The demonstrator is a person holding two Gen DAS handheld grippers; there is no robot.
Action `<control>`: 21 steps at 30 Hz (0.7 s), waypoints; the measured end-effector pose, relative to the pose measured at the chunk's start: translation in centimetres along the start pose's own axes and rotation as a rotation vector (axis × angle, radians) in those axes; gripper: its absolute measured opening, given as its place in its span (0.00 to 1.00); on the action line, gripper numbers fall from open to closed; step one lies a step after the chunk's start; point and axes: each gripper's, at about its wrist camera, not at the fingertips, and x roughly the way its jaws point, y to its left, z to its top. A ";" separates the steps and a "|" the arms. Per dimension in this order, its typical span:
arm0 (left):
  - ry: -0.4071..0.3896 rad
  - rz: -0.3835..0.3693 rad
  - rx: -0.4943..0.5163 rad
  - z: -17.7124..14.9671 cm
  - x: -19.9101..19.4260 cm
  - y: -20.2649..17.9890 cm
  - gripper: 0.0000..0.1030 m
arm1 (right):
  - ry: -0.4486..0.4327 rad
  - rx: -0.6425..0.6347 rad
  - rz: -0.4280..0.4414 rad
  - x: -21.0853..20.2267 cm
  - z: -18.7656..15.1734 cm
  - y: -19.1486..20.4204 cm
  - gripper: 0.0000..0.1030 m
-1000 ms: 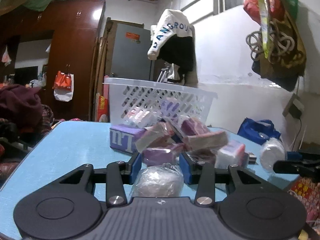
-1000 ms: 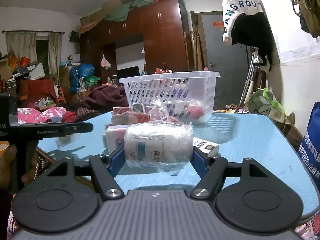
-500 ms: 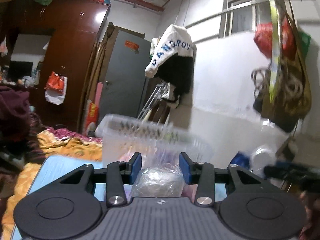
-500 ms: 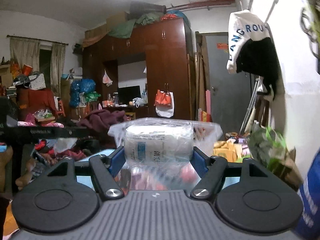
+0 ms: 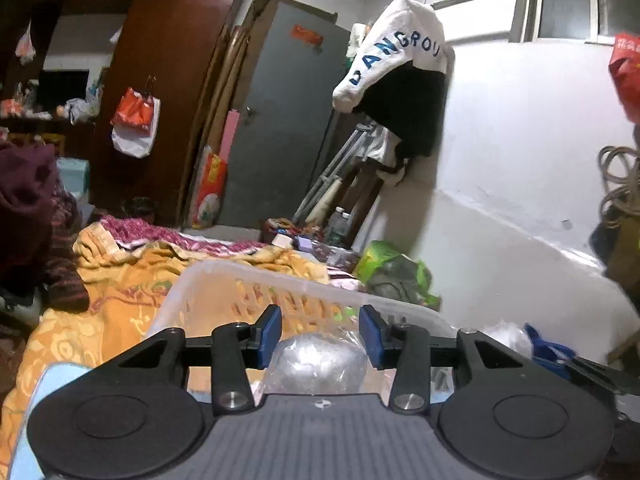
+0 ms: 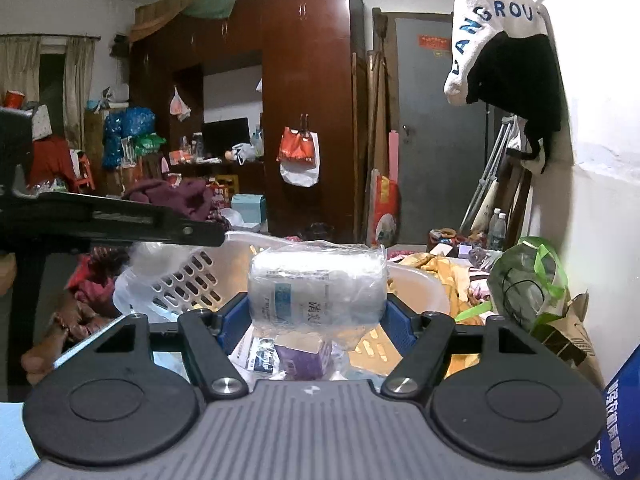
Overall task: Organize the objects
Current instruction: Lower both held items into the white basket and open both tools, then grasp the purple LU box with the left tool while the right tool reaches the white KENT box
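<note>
Left gripper [image 5: 319, 336]: clamped on a wrapped ball [image 5: 318, 364], over the basket [image 5: 224, 280]
Right gripper [image 6: 316, 314]: squeezed a bagged roll [image 6: 316, 292], above that basket [image 6: 420, 284]

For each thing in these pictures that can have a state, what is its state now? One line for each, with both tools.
Left tool: shut on a round wrapped bundle, held over the basket.
Right tool: shut on a wrapped roll, held over the basket.
Basket: upright, open on top, with a purple box and small packets inside.
Grey door: closed.
Jacket: hanging on a rail.
</note>
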 end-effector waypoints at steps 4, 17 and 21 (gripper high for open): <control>0.009 0.078 0.039 -0.3 0.2 0.3 0.90 | -0.037 0.042 0.004 -1.9 -0.9 -0.3 1.00; 0.043 -0.006 0.098 -10.7 -10.0 3.6 0.90 | 0.103 0.042 0.111 -10.9 -13.9 -2.9 0.68; 0.153 0.039 0.084 -10.8 -7.6 5.1 0.90 | 0.175 -0.026 0.107 -9.9 -14.0 -2.6 0.67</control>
